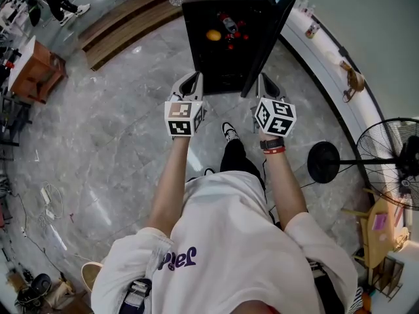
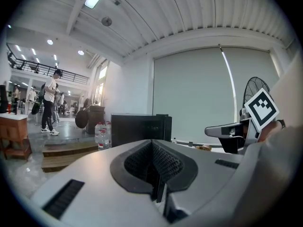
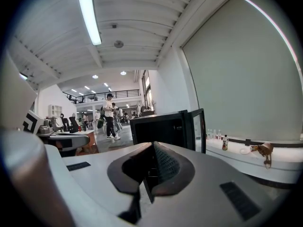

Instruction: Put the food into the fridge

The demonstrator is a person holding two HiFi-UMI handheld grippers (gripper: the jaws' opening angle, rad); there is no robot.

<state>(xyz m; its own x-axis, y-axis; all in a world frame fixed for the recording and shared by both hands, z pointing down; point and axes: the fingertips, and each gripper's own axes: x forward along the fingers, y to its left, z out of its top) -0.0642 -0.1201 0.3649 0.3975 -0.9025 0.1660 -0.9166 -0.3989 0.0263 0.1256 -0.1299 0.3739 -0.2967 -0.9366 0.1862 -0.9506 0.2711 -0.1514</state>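
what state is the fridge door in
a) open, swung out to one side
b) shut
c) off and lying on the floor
a: in the head view the door stands swung out at the right edge of the fridge, and the inside is open to sight with an orange on a shelf.

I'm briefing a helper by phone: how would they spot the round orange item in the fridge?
Look for the black fridge standing open on the grey marble floor, door swung right. Inside, at the left, sits the round orange item; its neighbours are a bottle and small red pieces.
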